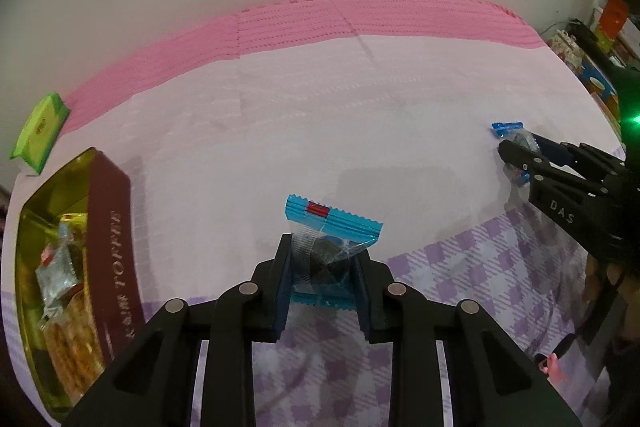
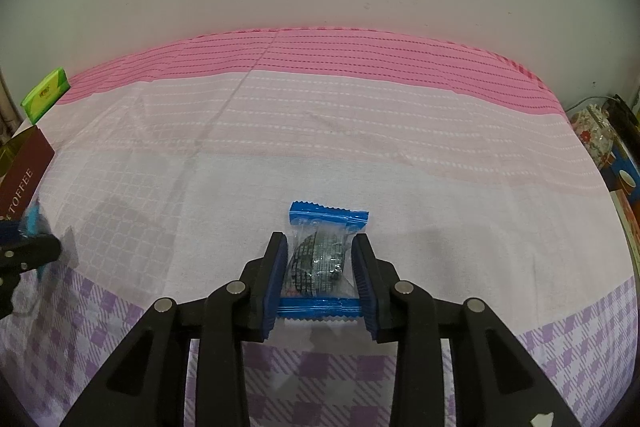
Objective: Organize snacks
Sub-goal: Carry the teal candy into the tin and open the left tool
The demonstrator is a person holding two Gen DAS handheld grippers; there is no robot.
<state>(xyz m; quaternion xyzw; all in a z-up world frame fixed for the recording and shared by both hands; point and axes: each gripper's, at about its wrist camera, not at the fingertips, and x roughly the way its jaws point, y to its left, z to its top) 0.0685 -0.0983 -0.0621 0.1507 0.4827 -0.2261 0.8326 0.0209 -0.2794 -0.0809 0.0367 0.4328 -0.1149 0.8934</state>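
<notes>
We see a toffee tin (image 1: 116, 251) at the near left of the cloth-covered table (image 1: 280, 115). Our left gripper (image 1: 322, 259) is clamped on a blue-ended snack packet (image 1: 328, 251), and our right gripper (image 2: 320, 259) pinches another blue snack packet (image 2: 320, 259) between its jaws.

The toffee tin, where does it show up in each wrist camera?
Left wrist view: the toffee tin fills the lower left, open, with wrapped snacks inside.
Right wrist view: only its maroon side shows at the left edge, midway down.
Shared landmark: the green packet lies just beyond the tin in both views.
</notes>
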